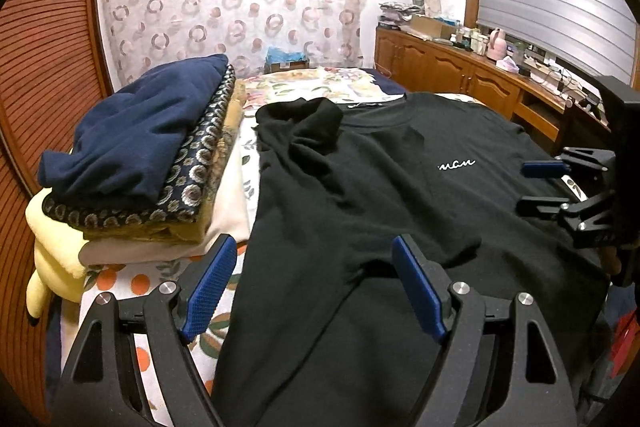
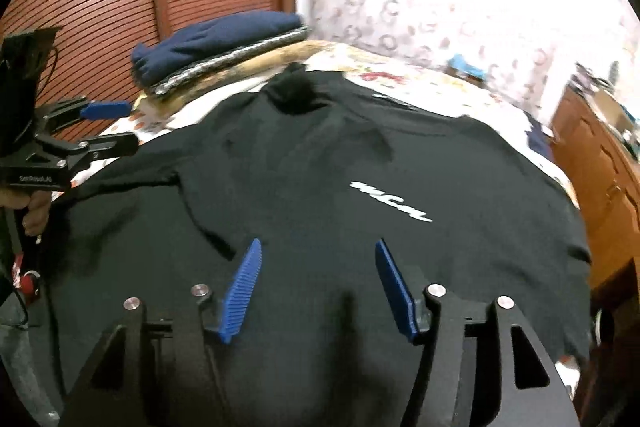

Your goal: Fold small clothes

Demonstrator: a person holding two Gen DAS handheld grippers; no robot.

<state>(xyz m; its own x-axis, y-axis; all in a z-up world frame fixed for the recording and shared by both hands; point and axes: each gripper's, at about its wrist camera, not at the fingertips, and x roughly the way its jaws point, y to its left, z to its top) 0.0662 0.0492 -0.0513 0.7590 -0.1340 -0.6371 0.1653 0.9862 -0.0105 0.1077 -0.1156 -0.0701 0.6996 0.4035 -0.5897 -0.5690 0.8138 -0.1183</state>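
Folded clothes stack (image 1: 140, 155) at 10 o'clock beside black T-shirt (image 1: 380, 211) on bed (image 1: 320, 83); left tool (image 1: 316, 291) and right tool (image 2: 318, 291) both wide open, empty; wooden cabinet (image 1: 452, 67) sharp only in left view.

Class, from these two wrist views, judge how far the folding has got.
Done: a stack of folded clothes sits beside the black T-shirt. In hand: nothing; left gripper and right gripper are open above the shirt. Left: the shirt lies spread, one sleeve flipped inward, unfolded.

We find the black T-shirt's (image 1: 360, 187) lower hem cut off behind the left claw (image 1: 316, 291). Its white chest script (image 2: 390, 201) is smeared by motion blur and unreadable. Items on the wooden sideboard (image 1: 460, 67) are too small to identify. The folded stack (image 1: 140, 155) hides its lower garments.
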